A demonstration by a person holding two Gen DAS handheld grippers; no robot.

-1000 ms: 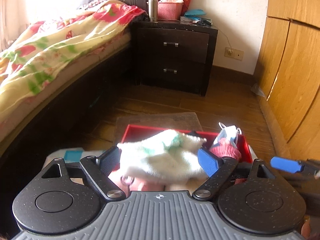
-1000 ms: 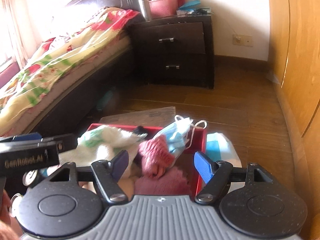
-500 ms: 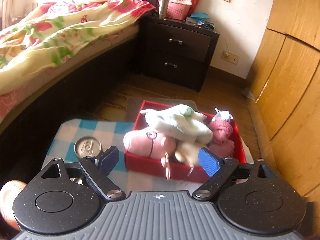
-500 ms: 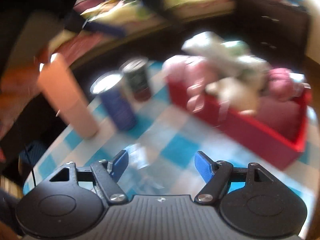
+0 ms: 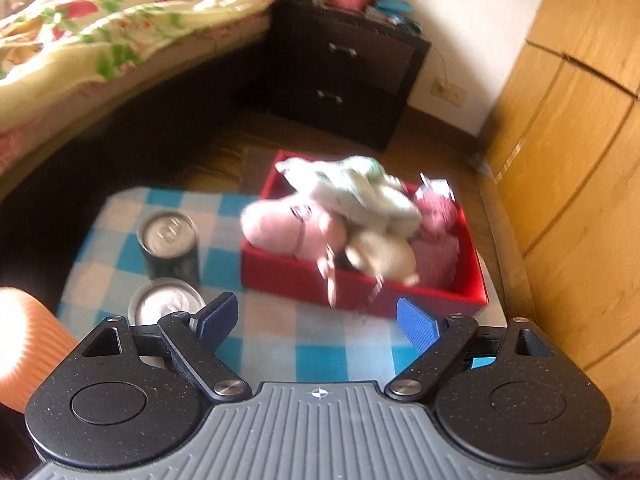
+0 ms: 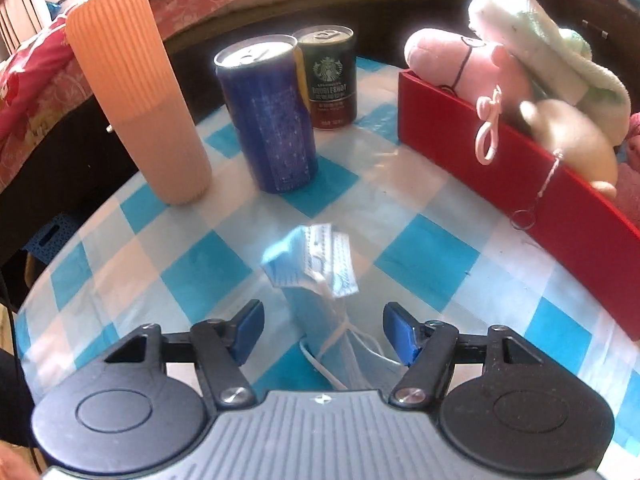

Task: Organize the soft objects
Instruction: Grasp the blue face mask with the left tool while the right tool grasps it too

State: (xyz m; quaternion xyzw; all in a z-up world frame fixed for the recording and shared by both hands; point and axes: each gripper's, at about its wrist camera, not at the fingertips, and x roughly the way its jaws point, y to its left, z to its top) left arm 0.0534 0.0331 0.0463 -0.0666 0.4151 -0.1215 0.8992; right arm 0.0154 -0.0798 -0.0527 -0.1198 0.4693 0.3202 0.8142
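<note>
Right tongs point(image 6: 323, 330) dropped over the face mask point(image 6: 316, 264), gaping; left tongs point(image 5: 318, 320) gaping; box point(image 5: 400, 292) contents blurred.

We look along our right tool point(image 6: 323, 330), its two blue-padded fingers spread wide with nothing between the pads. Just ahead of them a crumpled blue face mask point(image 6: 316, 264) lies on the blue-and-white checked surface point(image 6: 424, 256), its white ear loops trailing back between the fingers. Farther off stand a ribbed orange cup point(image 6: 138, 92), a blue can point(image 6: 268, 116) and a dark coffee can point(image 6: 330, 80) behind it. At the right, a red box point(image 6: 500, 148) holds a pink plush toy point(image 6: 452, 60), a white and green cloth point(image 6: 536, 40) and a cream plush point(image 6: 572, 140).
</note>
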